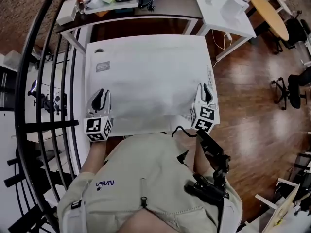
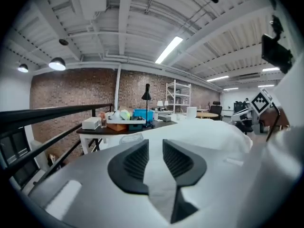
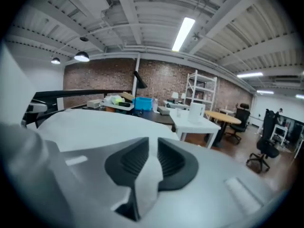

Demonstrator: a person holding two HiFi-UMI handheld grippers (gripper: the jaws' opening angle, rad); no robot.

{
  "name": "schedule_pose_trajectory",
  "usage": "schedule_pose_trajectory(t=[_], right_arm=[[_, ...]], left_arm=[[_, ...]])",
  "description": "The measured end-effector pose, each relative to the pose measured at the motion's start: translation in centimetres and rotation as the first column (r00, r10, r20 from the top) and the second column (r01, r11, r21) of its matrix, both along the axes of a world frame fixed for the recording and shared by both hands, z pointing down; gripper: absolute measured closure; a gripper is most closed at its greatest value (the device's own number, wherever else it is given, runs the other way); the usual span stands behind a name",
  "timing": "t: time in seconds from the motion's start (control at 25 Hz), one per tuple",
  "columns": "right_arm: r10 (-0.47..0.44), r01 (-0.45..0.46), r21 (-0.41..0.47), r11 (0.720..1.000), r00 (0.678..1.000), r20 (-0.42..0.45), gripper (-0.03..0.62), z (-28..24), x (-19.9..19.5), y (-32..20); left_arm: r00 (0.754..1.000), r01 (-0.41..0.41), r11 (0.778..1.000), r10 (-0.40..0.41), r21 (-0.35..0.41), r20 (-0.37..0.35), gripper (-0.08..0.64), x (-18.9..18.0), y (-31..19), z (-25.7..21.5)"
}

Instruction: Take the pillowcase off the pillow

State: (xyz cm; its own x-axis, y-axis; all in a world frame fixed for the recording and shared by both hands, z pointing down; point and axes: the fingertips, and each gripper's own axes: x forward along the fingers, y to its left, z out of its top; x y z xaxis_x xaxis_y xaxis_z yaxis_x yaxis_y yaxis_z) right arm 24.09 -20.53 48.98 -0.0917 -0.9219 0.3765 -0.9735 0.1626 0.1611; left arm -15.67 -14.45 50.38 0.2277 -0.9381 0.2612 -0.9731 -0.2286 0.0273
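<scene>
Beige NASA-logo jacket (image 1: 146, 178); marker-cubed left hand-held gripper (image 1: 99, 97) and right hand-held gripper (image 1: 206, 94).

The pillowcase (image 1: 146, 76) hides the pillow inside it, and its near edge vanishes under the person's jacket (image 1: 146, 178). Its cloth covers the roots of the jaws on the left hand-held gripper (image 2: 155, 148) and the right hand-held gripper (image 3: 153, 146) (only their ribbed faces show). Things on the tray (image 1: 114, 8) are too small to name, some cut by the top edge.
</scene>
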Motion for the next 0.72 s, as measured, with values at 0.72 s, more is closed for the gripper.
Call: schedule_pose_trajectory(t=[0.72], right_arm=[[-0.19, 0.19, -0.058, 0.98, 0.982, 0.014, 0.588, 7.4, -3.9, 0.3]], left_arm=[[1.0, -0.012, 0.993, 0.011, -0.119, -0.011, 0.555, 7.3, 3.3, 3.5]])
